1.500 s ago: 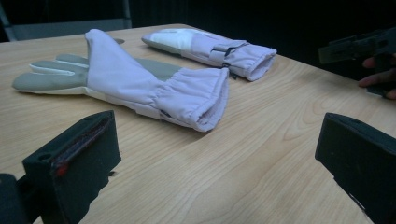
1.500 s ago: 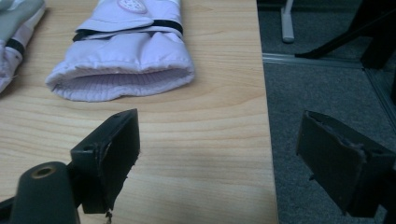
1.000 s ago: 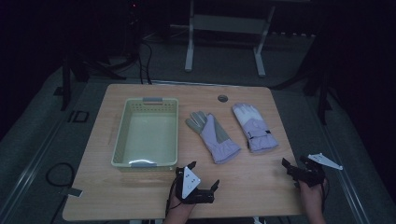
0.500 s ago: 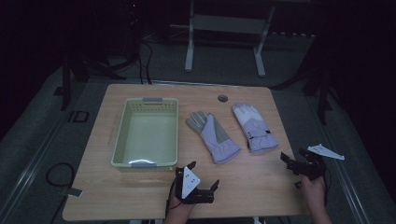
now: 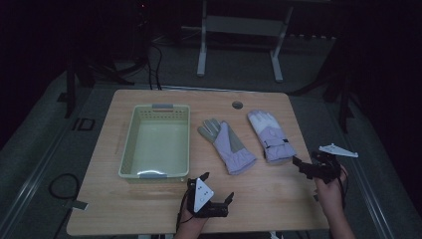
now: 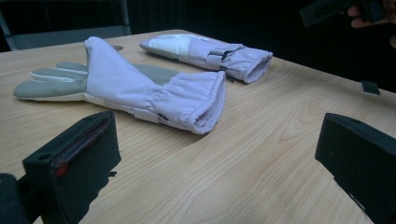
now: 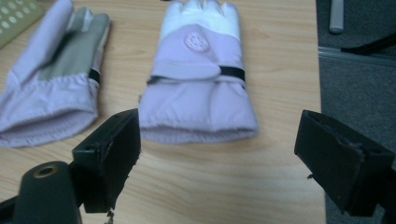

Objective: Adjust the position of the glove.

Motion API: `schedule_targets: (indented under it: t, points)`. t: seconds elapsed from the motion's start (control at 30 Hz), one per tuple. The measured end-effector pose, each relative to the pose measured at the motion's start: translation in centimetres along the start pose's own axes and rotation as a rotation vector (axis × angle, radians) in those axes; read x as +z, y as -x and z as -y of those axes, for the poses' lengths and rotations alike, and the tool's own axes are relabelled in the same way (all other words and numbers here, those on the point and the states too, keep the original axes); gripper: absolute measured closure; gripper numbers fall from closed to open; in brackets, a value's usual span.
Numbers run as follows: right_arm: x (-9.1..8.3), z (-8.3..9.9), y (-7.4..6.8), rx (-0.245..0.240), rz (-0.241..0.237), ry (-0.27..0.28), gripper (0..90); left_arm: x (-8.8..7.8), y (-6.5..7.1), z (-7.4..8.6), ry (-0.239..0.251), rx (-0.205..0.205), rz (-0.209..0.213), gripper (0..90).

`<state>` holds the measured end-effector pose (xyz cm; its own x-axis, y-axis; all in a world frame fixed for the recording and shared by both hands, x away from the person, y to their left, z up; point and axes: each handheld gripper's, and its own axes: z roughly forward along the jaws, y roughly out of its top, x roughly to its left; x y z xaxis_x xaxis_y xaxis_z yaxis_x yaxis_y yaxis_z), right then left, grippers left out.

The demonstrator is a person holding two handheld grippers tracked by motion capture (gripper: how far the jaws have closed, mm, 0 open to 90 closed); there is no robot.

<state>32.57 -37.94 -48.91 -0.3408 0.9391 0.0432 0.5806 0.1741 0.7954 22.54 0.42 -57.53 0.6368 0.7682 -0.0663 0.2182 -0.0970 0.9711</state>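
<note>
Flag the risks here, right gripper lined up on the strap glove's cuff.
1. The right gripper is open and apart from the strap glove; the cuff lies flat on the table, so the jaws may pinch only the top layer or slide over.
2. That glove lies near the table's right edge; a push could nudge it off.
3. The palm-up glove lies close beside; a wide approach could snag it.

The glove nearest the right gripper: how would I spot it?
On the wooden table, right of the pale green basket, lie two lilac gloves. Take the glove nearer the right edge: back upward, white fingers, round logo, black strap. The palm-up glove beside it shows grey.
</note>
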Motion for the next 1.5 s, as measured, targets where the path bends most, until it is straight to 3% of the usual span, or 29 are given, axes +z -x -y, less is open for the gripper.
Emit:
schedule_targets:
  t: [0.1, 0.17, 0.3, 0.67, 0.77, 0.83, 0.87, 0.97, 1.0, 1.3, 1.5]
  points:
    - [0.2, -0.5, -0.4, -0.012, 0.013, -0.02, 12.7, 0.0, 0.0, 0.0, 0.0, 0.002, 0.0, 0.1]
    - [0.2, -1.1, -1.0, -0.013, -0.017, 0.001, 11.7, 0.0, 0.0, 0.0, -0.002, 0.006, 0.0, 0.1]
    - [0.4, -1.9, -1.8, -0.027, -0.009, 0.017, 11.7, 0.0, 0.0, 0.0, -0.003, 0.007, 0.0, 0.1]
    - [1.1, -4.0, -4.1, -0.096, -0.074, 0.005, 11.7, 0.0, 0.1, 0.0, -0.002, 0.009, 0.002, 0.1]
    - [1.7, -4.9, -5.3, -0.128, -0.086, -0.014, 14.0, 0.0, 0.1, 0.0, -0.005, 0.01, 0.007, 0.1]
    - [1.8, -5.0, -5.5, -0.125, -0.092, -0.017, 14.1, 0.0, 0.1, 0.0, -0.005, 0.01, 0.01, 0.1]
    - [2.2, -5.4, -6.1, -0.129, -0.117, -0.018, 14.1, 0.0, 0.1, 0.0, -0.007, 0.013, 0.012, 0.1]
    - [2.6, -5.7, -6.7, -0.139, -0.131, -0.017, 14.2, 0.0, 0.1, 0.0, -0.007, 0.014, 0.014, 0.1]
    - [3.0, -6.0, -7.3, -0.149, -0.156, -0.015, 14.3, 0.0, 0.1, 0.0, -0.008, 0.014, 0.015, 0.1]
    - [5.2, -6.9, -10.0, -0.2, -0.24, -0.019, 15.6, 0.0, 0.1, 0.0, -0.008, 0.011, 0.025, 0.1]
    - [7.3, -7.3, -11.9, -0.228, -0.259, -0.052, 19.0, 0.0, 0.1, 0.0, -0.009, 0.012, 0.029, 0.1]
